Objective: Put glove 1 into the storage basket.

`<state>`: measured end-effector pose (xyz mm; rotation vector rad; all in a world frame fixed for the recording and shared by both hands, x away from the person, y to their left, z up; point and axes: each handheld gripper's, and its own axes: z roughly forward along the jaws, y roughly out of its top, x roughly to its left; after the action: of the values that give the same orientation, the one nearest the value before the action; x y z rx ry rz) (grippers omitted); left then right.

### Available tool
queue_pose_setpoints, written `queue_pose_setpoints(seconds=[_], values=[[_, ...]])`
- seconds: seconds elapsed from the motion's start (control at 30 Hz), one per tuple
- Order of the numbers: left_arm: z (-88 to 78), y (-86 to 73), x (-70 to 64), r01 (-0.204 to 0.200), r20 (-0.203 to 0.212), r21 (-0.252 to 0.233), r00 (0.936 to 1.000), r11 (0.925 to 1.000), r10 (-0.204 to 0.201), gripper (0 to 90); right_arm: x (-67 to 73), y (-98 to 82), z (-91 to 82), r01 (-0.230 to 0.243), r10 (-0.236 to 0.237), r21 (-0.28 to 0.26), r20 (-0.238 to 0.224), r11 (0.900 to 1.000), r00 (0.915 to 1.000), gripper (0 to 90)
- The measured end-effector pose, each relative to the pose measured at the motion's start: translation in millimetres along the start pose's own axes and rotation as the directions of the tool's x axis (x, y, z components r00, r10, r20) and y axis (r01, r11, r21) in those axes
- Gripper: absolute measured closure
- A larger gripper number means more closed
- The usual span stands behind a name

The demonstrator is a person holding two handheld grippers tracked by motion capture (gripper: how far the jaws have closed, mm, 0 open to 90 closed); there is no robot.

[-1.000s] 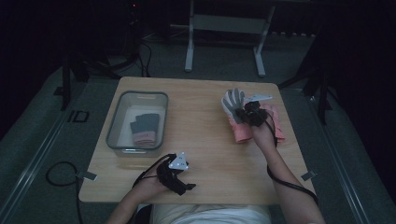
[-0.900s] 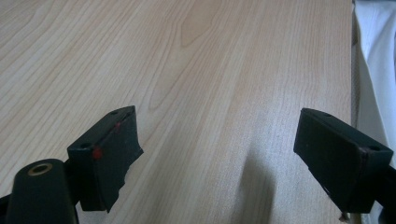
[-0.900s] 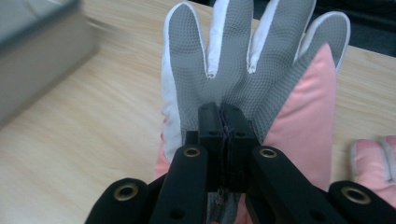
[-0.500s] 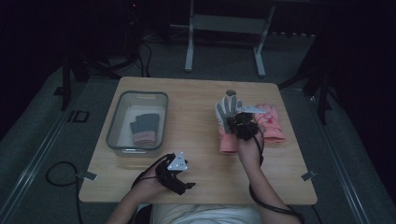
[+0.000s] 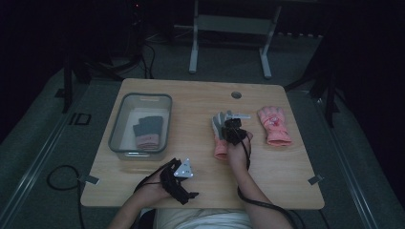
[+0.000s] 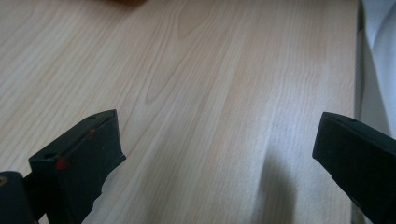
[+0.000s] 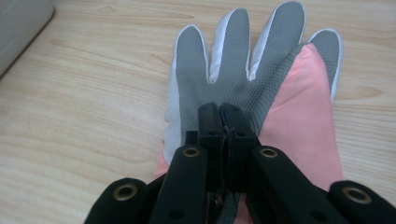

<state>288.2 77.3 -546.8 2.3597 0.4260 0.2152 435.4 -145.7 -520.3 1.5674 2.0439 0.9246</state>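
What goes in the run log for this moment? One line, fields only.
right gripper: shut on grey-palmed pink glove | left gripper: open, nothing between jaws, just opened wider | clear plastic bin: holds grey knit glove | second pink glove: on wooden table

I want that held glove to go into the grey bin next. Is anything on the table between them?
Nothing visible: between the glove pinched in the right gripper and the bin lies only bare table.

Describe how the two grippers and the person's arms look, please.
Both grippers are black. The left gripper has blocky jaws with small red marks and a grey three-cornered plate on top. The right gripper shows brass-coloured rivets. A black cable trails from each. The forearms are bare, without sleeves.
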Motion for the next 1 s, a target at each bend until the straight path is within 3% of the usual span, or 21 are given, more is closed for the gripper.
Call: queue_pose_setpoints(seconds=[0.37, 0.63, 0.7, 0.77, 0.87, 1.0], values=[[0.6, -5.1, 3.5, 0.009, -0.026, -0.008, 0.9996, 0.9999, -0.009, 1.0, 4.6, 9.1, 25.8, 0.038, -0.038, 0.008, 0.017, 0.999, 0.9991, 86.8], [0.6, -6.0, 3.6, 0.004, -0.04, -0.019, 0.9992, 0.9998, -0.004, 1.0, 3.5, 12.5, 32.9, 0.032, -0.032, 0.002, 0.018, 0.999, 0.9993, 82.5], [0.2, -6.6, 3.3, -0.002, -0.039, -0.021, 0.9992, 0.9998, 0.001, 1.0, 3.3, 14.6, 28.4, 0.017, -0.017, -0.01, 0.008, 1.0, 0.9998, 78.0], [0.1, -7.3, 3.6, 0.0, -0.036, -0.02, 0.9993, 0.9998, -0.001, 1.0, 5.4, 16.4, 20.7, 0.042, -0.042, -0.027, 0.0, 0.999, 0.9991, 72.6], [0.3, -7.8, 4.3, 0.004, -0.03, -0.02, 0.9995, 0.9998, -0.005, 1.1, 3.8, 21.7, 4.0, 0.076, -0.078, -0.056, -0.027, 0.996, 0.9966, 72.7], [-0.2, -8.0, 4.4, 0.009, -0.024, -0.021, 0.9997, 0.9997, -0.009, 1.0, -21.4, 30.9, -24.6, 0.083, -0.089, -0.127, -0.044, 0.988, 0.9951, 72.3]])
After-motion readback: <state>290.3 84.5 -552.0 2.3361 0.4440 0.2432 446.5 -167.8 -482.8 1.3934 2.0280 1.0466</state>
